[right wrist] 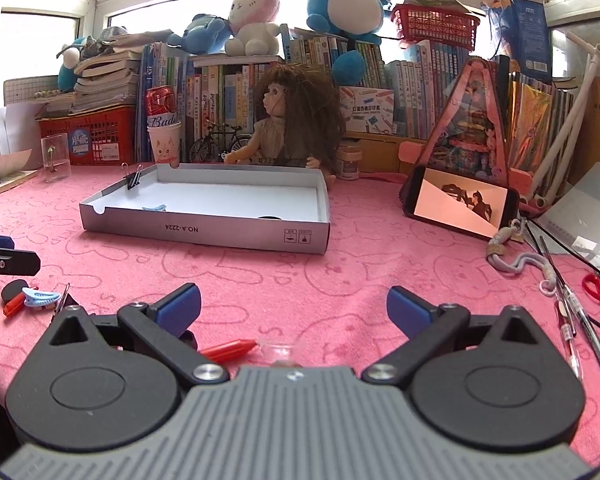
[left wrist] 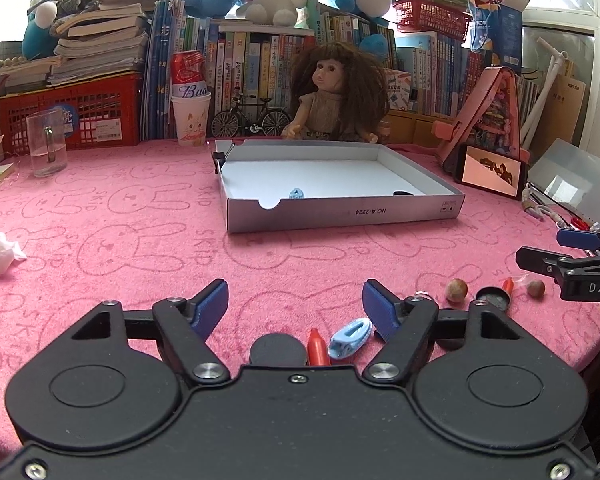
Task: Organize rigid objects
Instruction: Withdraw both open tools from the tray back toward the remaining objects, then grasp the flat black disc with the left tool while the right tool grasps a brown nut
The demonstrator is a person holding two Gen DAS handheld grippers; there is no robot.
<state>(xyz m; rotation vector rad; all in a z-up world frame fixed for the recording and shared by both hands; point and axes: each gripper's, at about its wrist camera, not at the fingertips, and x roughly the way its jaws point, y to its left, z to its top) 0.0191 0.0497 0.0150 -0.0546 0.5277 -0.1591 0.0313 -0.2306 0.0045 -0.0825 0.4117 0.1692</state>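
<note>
Both tools stand open and hold nothing. The left tool (left wrist: pixel 295 306) hovers over a light blue plastic clip (left wrist: pixel 350 338) on the pink desk (left wrist: pixel 140 240), probably to carry it into the shallow grey cardboard box (left wrist: pixel 340 210); the right tool (right wrist: pixel 294 310) waits over a red plastic crayon (right wrist: pixel 228 350).

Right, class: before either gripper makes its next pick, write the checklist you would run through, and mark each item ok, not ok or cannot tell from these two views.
1. Left gripper open, nothing between the pads: ok.
2. Right gripper open and unloaded: ok.
3. Targets near the left gripper, black disc, red crayon and blue clip, in view: ok.
4. Those three spaced for a clean single pick: not ok, they lie bunched together.
5. Box open with free floor: ok.
6. Right gripper's crayon lined up between the fingers: not ok, it lies close under the left finger, partly hidden.
</note>
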